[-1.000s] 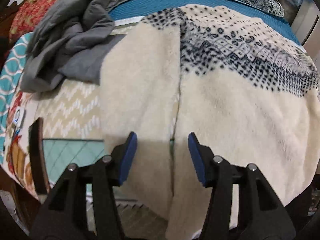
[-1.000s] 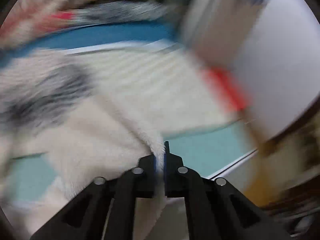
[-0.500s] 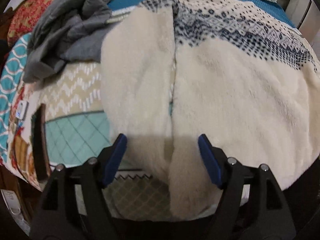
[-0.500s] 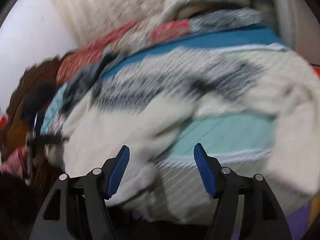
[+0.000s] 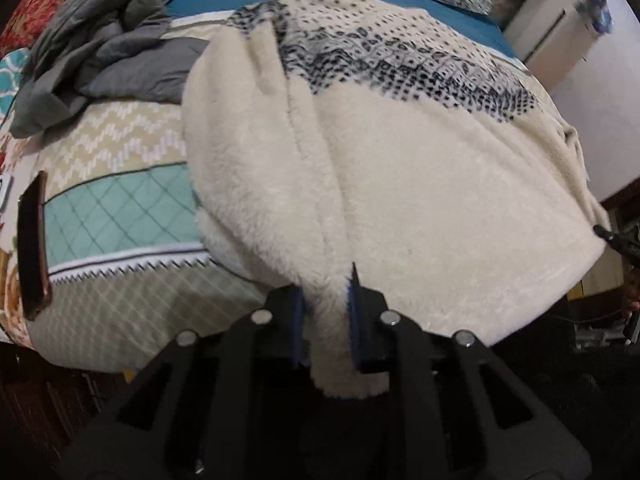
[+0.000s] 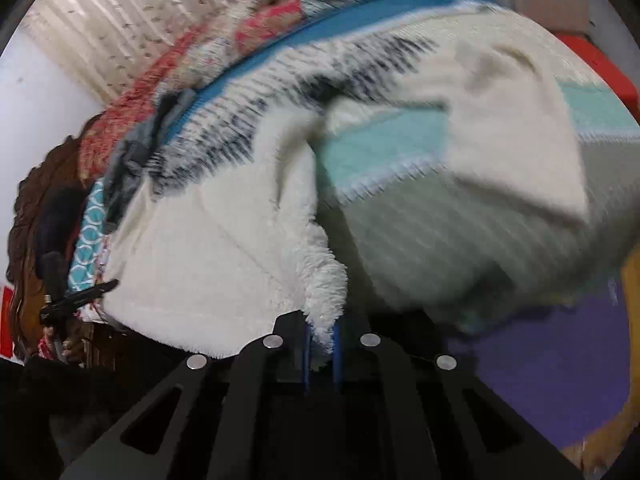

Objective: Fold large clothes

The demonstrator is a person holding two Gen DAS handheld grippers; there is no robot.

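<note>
A cream fleece jacket (image 5: 400, 180) with a navy dotted yoke lies spread over the bed, its front seam running toward me. My left gripper (image 5: 326, 320) is at the near hem beside that seam. Its jaws are closing, with a fold of the hem pinched between the blue pads (image 5: 354, 320). In the right wrist view the same fleece jacket (image 6: 208, 248) shows blurred. My right gripper (image 6: 320, 352) has its jaws close together on a fluffy corner of the hem. One sleeve (image 6: 512, 140) lies out across the bed to the right.
A patterned quilt (image 5: 120, 208) covers the bed. A crumpled grey garment (image 5: 100, 52) lies at the back left, touching the fleece. A dark wooden post (image 5: 32, 240) stands at the bed's left edge. A white cabinet (image 5: 552, 28) is at the far right, purple floor (image 6: 540, 360) below.
Both grippers stood open half a second ago and now pinch the near hem. The left one drew back toward the bed's edge; the right one swung left from the sleeve side to the hem corner.
</note>
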